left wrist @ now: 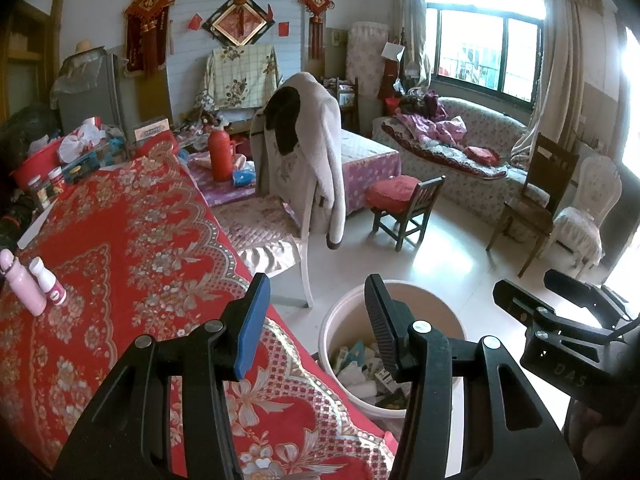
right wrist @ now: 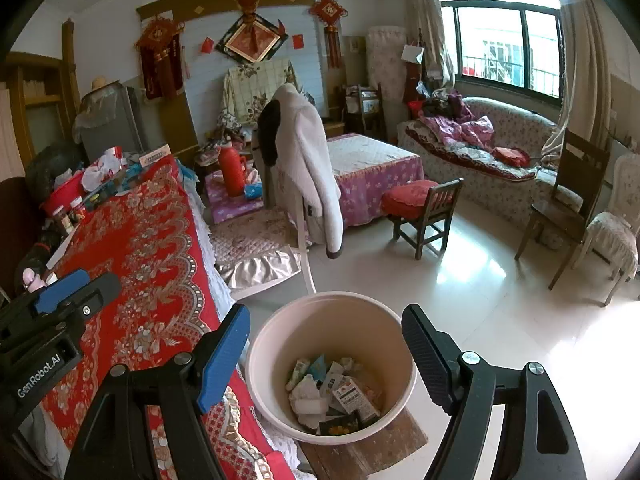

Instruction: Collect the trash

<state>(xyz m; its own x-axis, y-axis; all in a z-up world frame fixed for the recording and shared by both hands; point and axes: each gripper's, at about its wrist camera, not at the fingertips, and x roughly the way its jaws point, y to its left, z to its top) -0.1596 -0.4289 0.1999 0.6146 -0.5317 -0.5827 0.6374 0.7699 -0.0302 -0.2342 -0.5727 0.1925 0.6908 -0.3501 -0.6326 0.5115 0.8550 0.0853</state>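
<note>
A beige plastic bin (right wrist: 280,320) stands on the floor beside the table, holding trash (right wrist: 336,396): small cartons, wrappers and crumpled tissue. My right gripper (right wrist: 324,344) hovers just above the bin's mouth, open, with nothing between its fingers. In the left wrist view the bin (left wrist: 344,308) lies below and right of my left gripper (left wrist: 316,316), which is open and empty over the table's edge. The right gripper (left wrist: 526,280) shows at the far right there, and the left gripper (right wrist: 100,280) at the left edge of the right wrist view.
A red floral cloth covers the table (left wrist: 132,248). A pink bottle (left wrist: 22,284) and a white bottle (left wrist: 48,280) stand on it; jars and clutter sit at its far end. A chair draped with a pale coat (left wrist: 304,152) stands behind the bin.
</note>
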